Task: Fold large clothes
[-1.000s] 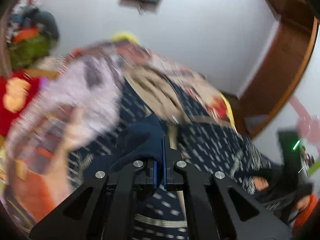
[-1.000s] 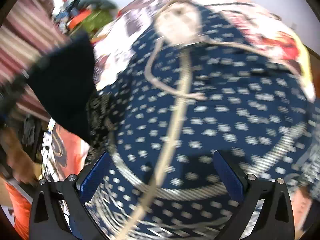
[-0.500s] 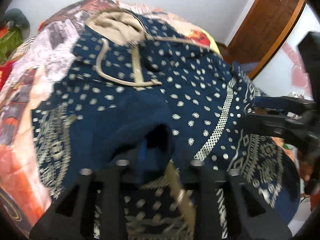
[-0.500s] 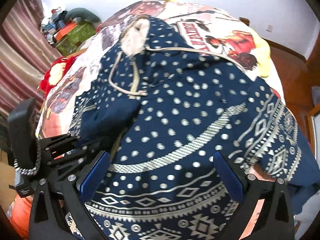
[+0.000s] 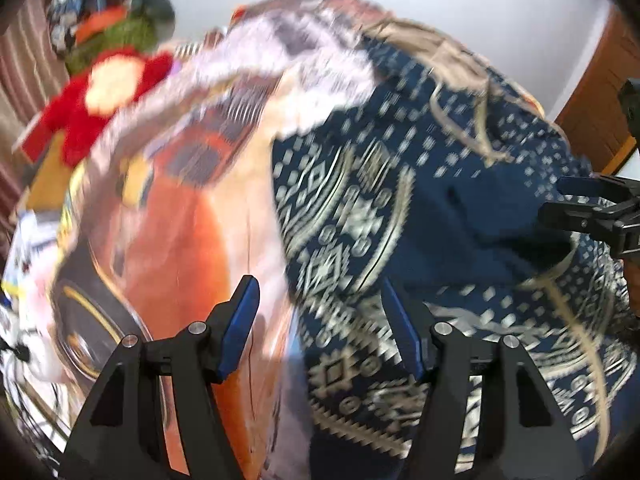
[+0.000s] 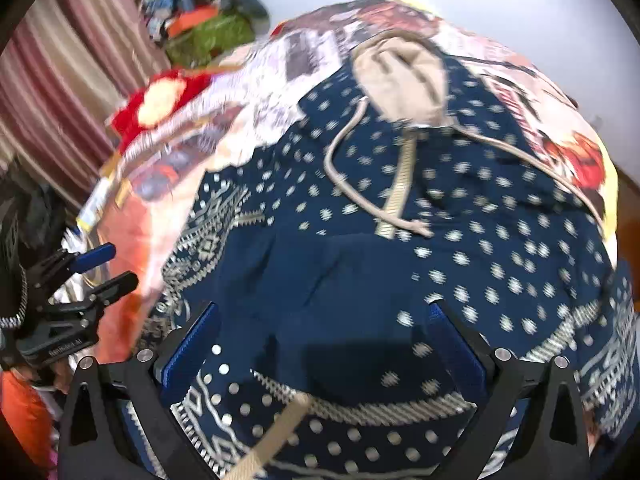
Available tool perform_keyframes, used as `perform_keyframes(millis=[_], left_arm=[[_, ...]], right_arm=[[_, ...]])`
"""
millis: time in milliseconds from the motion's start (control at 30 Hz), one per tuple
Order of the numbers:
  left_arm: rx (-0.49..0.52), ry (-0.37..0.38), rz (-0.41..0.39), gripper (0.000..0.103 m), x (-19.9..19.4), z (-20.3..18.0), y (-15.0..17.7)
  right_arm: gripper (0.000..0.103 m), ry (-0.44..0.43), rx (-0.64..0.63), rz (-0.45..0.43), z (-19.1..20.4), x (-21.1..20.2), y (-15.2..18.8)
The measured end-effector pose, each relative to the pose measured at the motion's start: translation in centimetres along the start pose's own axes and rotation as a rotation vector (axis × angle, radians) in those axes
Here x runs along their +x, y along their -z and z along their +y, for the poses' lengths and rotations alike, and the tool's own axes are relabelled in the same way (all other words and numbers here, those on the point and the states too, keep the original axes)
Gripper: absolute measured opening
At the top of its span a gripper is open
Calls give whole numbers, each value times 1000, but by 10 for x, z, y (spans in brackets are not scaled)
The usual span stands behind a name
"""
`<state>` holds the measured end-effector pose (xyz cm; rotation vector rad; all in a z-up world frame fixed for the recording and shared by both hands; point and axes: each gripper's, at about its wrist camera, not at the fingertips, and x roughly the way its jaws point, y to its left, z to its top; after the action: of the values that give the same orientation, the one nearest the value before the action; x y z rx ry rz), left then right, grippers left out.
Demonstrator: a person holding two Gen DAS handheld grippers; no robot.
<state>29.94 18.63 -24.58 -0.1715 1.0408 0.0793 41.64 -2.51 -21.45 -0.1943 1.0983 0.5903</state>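
well, near to far:
left gripper [image 5: 320,320]: bottom centre of the left wrist view, blue-padded jaws spread wide with nothing between them; its left finger sits over the bedsheet, its right finger over the hoodie's patterned edge. it also shows at the lower left of the right wrist view [image 6: 106,266], jaws apart there too.
right gripper [image 6: 324,344]: bottom centre of the right wrist view, jaws spread wide, hovering over plain navy cloth; whether the pads touch the fabric i cannot tell. its black frame shows at the right edge of the left wrist view [image 5: 592,208].
hoodie [image 6: 440,248]: navy with pale dots and geometric bands, lying spread on the bed and filling the centre and right of both views; a plain navy flap lies folded over its middle.
drawstring [image 6: 344,168]: beige cord looping down from the neck, centre of the right wrist view.
hood lining [image 6: 404,76]: beige, upper centre.
bedsheet [image 5: 192,216]: printed orange and white, left of the hoodie, blurred.
red plush toy [image 5: 100,96]: upper left, beyond the bed's edge.
curtain [image 6: 52,92]: striped, far left.
wooden door [image 5: 600,92]: upper right, far.
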Motion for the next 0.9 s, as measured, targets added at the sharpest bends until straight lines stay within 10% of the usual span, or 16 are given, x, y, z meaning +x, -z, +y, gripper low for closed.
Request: perform_keyframes(millis=[233,533,900], left_arm=[[-8,15,84,63,34,3,28],[-54,31,84,63,40,10,32],[-34,-26,95,63,32,3,33]], right_arm=[[75,83,-193,177,36,65,16],[26,113,-153,109,29,65,5],[16,143,38,-69,-30,4,4]])
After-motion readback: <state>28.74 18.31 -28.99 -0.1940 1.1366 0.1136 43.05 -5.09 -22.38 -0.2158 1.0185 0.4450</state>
